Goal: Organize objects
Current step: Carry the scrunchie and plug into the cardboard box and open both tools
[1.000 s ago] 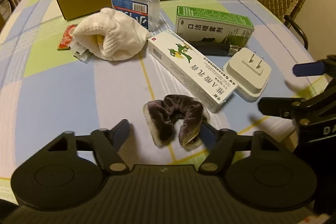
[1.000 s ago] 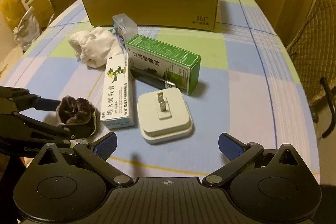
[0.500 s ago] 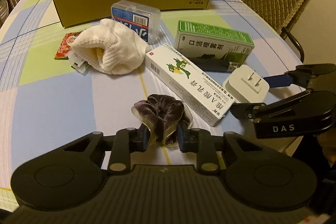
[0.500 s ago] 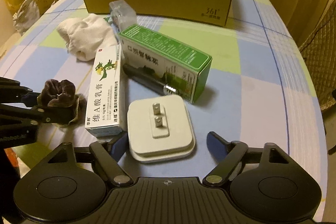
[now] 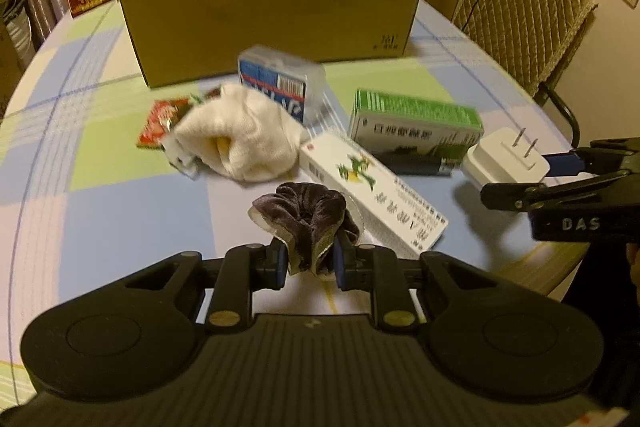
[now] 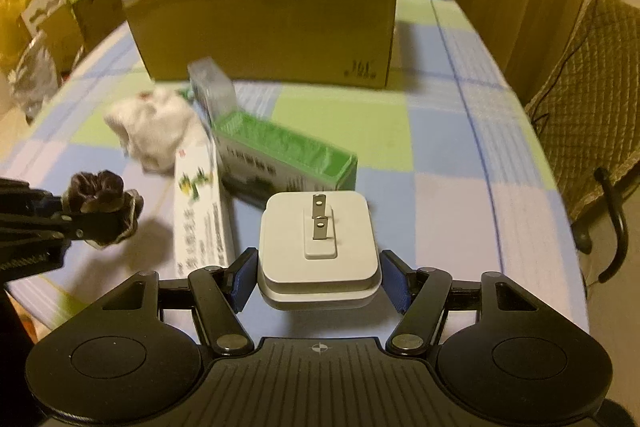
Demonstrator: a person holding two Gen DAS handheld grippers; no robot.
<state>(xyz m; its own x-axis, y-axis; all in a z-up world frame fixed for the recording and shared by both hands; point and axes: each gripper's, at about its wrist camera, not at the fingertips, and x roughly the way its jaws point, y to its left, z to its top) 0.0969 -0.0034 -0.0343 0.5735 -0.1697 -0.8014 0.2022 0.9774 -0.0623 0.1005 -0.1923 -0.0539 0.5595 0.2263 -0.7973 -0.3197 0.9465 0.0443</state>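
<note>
Found the left gripper (image 5: pixel 310 259), wide open a second before, clamped on the dark velvet scrunchie (image 5: pixel 304 211) and carrying it above the checked table (image 5: pixel 120 219), toward that table's near edge. Saw the scrunchie bunched upright between the two pads, clear of the cloth below.

Found the right gripper (image 6: pixel 318 279), earlier spread wide short of it, drawn in around the white plug adapter (image 6: pixel 318 227). Saw its left pad against the adapter's side and its right pad just beside the other side; could not tell whether it truly gripped. Saw the adapter prongs-up near the table's right edge, just in front of the green carton (image 5: pixel 412 119).

Noted the rest toward the middle of the table: a long white carton with a green dragon (image 5: pixel 372 187) lying slantwise beside the green one, a crumpled white cloth (image 5: pixel 240 135) to its left, a red packet (image 5: pixel 160 119) partly under that cloth, and a clear case with a blue label (image 5: pixel 276 83) behind it. Noted the open cardboard box (image 5: pixel 272 23) along the far edge.
</note>
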